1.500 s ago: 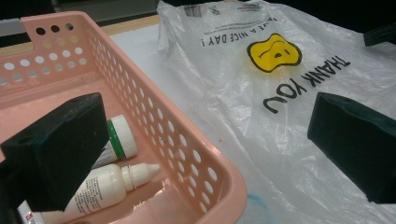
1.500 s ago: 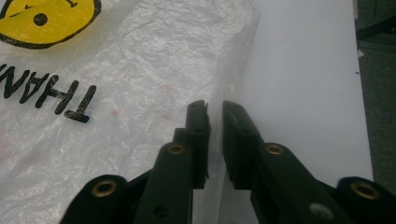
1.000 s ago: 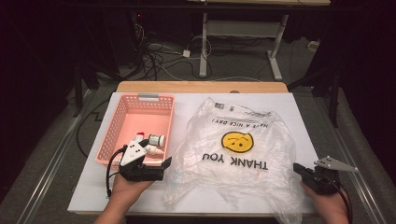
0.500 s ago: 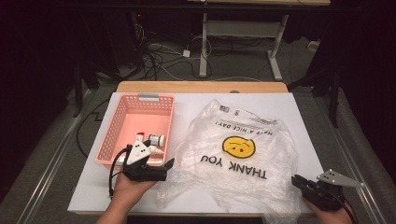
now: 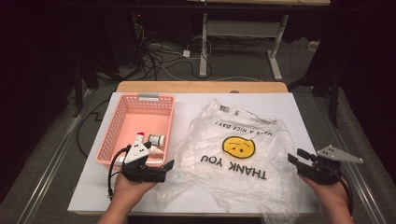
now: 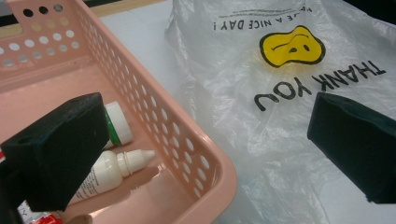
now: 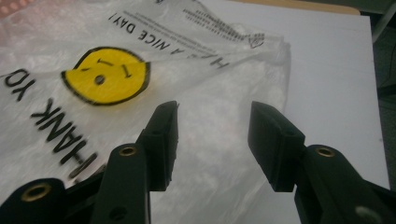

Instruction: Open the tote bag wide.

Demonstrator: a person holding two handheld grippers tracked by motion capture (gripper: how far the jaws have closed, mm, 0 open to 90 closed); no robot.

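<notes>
Thin plastic bag [image 5: 238, 154] spread flat on table [image 5: 299, 112], beside pink basket [image 5: 135, 126]: light, limp, slippery. Best pinched at right edge, probably. Right gripper [image 7: 212, 126] just opening, empty; left gripper [image 6: 205, 140] wide apart.

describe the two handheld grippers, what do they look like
Both are black with two blocky jaws. The left gripper carries a pale three-cornered plate with dark dots and trails a black cable. The right gripper has a grey three-cornered plate, a black cable and brass-coloured rivets. Forearms are bare.
</notes>
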